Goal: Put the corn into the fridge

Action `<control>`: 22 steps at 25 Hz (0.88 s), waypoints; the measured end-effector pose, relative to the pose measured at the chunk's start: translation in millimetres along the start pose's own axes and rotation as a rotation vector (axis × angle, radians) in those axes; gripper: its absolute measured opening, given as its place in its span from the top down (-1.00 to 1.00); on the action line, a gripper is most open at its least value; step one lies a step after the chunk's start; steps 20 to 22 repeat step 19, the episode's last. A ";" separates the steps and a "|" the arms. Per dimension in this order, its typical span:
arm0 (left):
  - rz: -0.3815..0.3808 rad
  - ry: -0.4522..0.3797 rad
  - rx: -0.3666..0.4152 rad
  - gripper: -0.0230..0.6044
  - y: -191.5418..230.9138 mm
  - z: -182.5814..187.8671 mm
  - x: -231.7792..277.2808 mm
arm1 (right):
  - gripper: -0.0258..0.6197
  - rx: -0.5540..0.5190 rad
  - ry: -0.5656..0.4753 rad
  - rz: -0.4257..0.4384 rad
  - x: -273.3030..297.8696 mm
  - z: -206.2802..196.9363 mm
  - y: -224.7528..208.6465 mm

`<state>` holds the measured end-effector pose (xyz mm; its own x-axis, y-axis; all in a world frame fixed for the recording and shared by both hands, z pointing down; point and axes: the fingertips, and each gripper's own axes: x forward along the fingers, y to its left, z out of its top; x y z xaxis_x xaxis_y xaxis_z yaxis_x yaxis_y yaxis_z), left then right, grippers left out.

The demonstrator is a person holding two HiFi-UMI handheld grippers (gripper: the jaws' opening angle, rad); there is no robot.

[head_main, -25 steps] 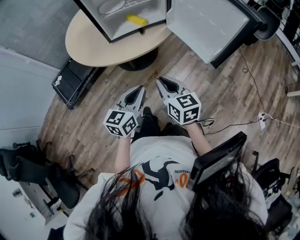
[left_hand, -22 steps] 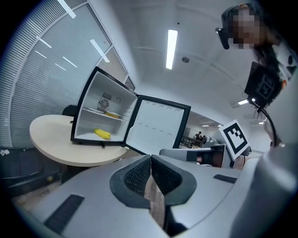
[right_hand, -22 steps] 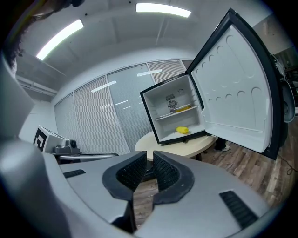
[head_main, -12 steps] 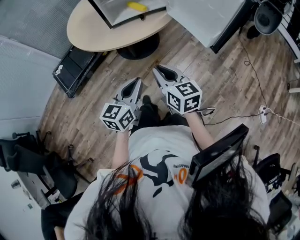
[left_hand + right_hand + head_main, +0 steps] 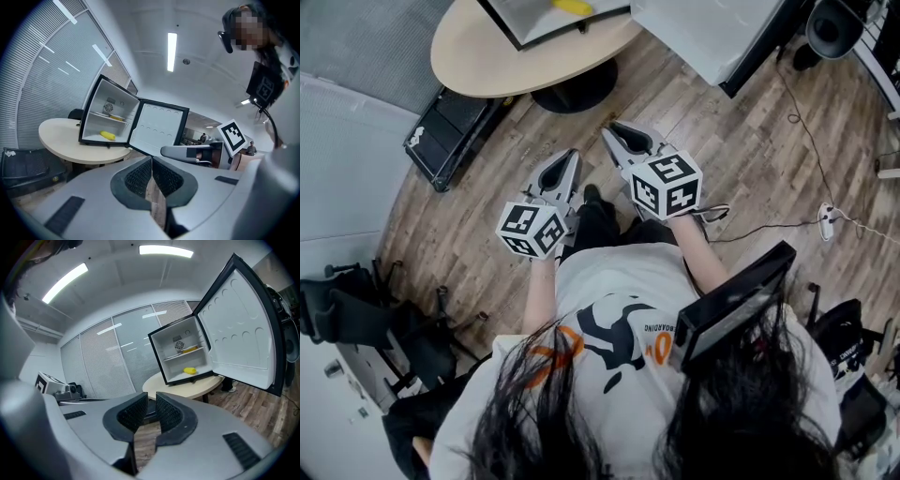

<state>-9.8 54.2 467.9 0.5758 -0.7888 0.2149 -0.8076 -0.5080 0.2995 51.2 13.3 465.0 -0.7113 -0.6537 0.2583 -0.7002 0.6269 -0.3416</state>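
Note:
The yellow corn lies on the floor of the small open fridge, which stands on the round table. It also shows in the left gripper view as the corn and in the right gripper view as the corn. The fridge door is swung wide open to the right. My left gripper and right gripper hang side by side over the wooden floor, short of the table, and point at the fridge. Both are shut with nothing between their jaws.
A black case lies on the floor by the table's left. Cables and a plug run across the floor at right. An office chair stands at left. Another yellow item rests on the fridge shelf.
Both grippers have edged a little forward toward the table. Their jaws stay shut and empty; the corn has not moved.

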 end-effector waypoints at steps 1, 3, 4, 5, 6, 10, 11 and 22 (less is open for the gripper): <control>0.000 0.002 -0.001 0.89 0.5 -0.5 0.2 | 0.76 0.001 0.001 0.000 0.4 -0.2 -0.3; 0.000 0.004 -0.004 0.89 1.3 -1.0 1.0 | 0.76 -0.003 0.006 -0.002 1.6 -0.1 -1.2; 0.000 0.004 -0.004 0.89 1.5 -1.0 1.5 | 0.76 -0.006 0.009 -0.003 2.3 -0.2 -1.8; -0.001 0.004 -0.005 0.89 1.6 -1.0 1.8 | 0.76 -0.009 0.011 -0.003 2.9 -0.5 -2.1; -0.001 0.003 -0.005 0.89 1.8 -1.1 1.8 | 0.76 -0.010 0.012 -0.003 3.4 -1.1 -2.3; 0.004 -0.002 -0.007 0.89 2.6 -1.9 0.7 | 0.76 -0.012 0.016 0.002 4.8 -3.2 -1.6; 0.006 -0.004 -0.007 0.89 2.7 -1.5 0.9 | 0.76 -0.012 0.017 0.004 5.1 -3.2 -1.8; 0.014 -0.007 -0.011 0.89 4.1 -1.3 0.9 | 0.76 -0.019 0.029 0.015 7.6 -4.8 -1.2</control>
